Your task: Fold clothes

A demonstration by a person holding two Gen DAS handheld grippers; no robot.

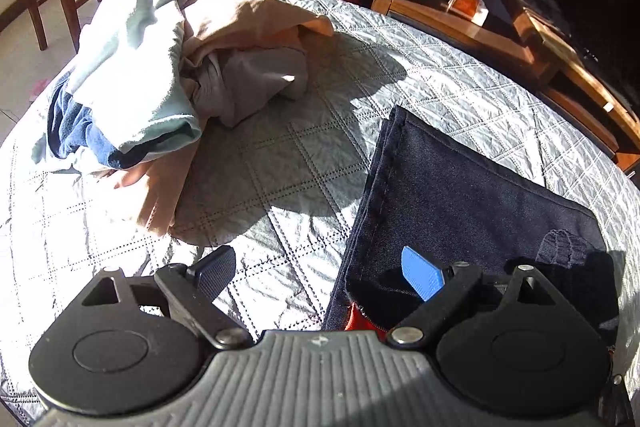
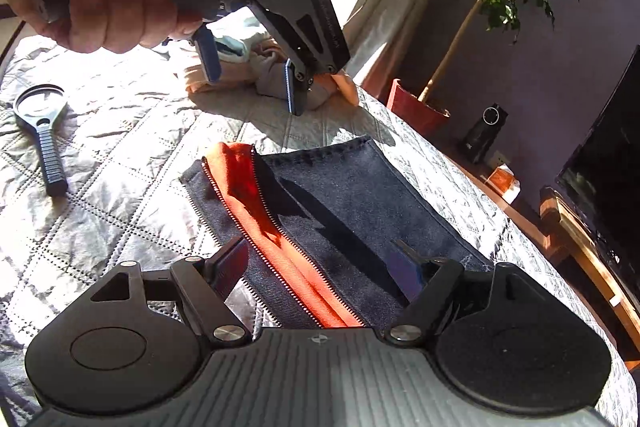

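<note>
One denim garment (image 2: 360, 203) folded, under both grippers; one clothes pile (image 1: 160, 67) beyond. Left gripper (image 1: 320, 273) agape, right gripper (image 2: 320, 267) agape.

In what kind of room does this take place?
Probably a home living room or bedroom: a grey quilted cover carries a heap of unfolded clothes, a black television screen stands on a wooden cabinet, and a potted tree in a red pot is nearby.

Blue garment (image 1: 76, 135) mostly buried under pile; television (image 2: 608, 179) cropped by edge.
</note>
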